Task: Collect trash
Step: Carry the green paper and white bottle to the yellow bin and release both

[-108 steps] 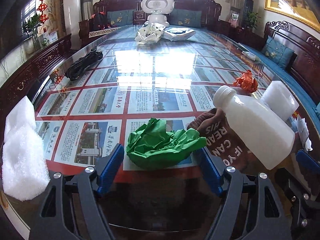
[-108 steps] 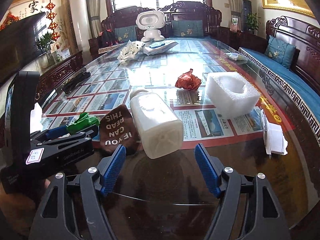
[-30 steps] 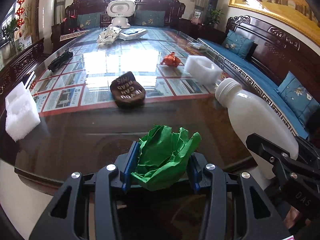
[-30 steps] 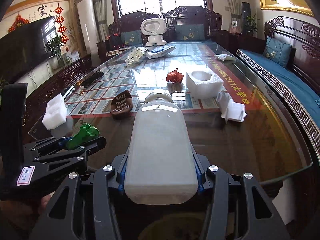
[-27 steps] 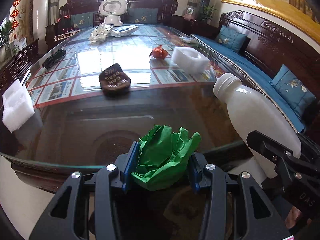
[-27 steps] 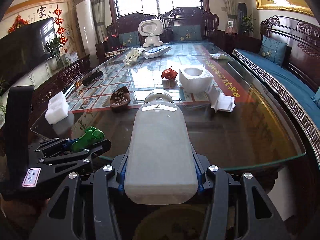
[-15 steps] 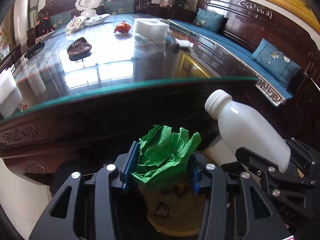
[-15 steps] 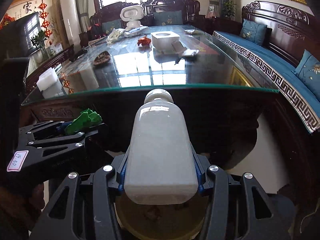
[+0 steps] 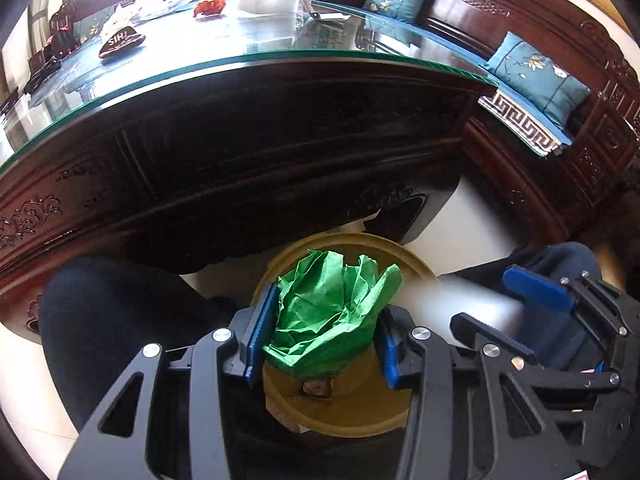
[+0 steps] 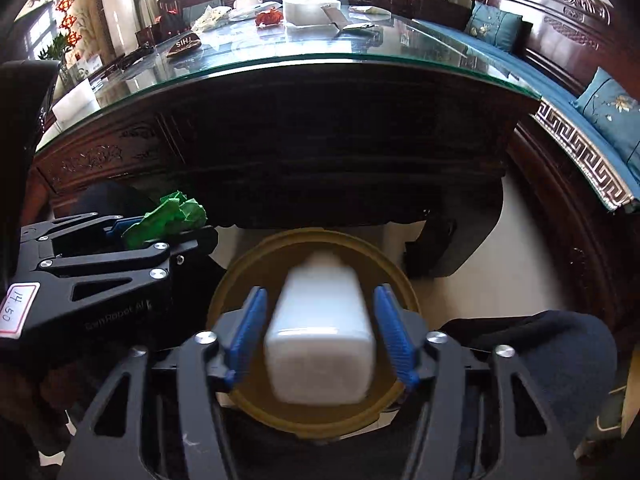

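Note:
My left gripper [image 9: 320, 336] is shut on a crumpled green paper ball [image 9: 332, 312] and holds it right over a round tan bin [image 9: 344, 412] on the floor. My right gripper [image 10: 320, 340] has its jaws spread, with gaps on both sides of the white plastic bottle [image 10: 320, 336]. The bottle is blurred with motion and sits over the bin's mouth [image 10: 236, 280]. The right gripper [image 9: 532, 308] and the blurred bottle [image 9: 468, 304] also show in the left wrist view. The green paper [image 10: 168, 220] shows at the left of the right wrist view.
The dark carved table with its glass top [image 10: 320, 60] stands just beyond the bin. On it lie a brown pouch [image 10: 184, 46], red wrapper [image 10: 268, 18] and white foam block [image 10: 312, 10]. A bench with blue cushions [image 10: 600, 108] runs along the right. My knees flank the bin.
Both grippers came off the table, sank below its edge and stopped over the bin. The right gripper's jaws have opened and the bottle is dropping. The left still grips the green paper.

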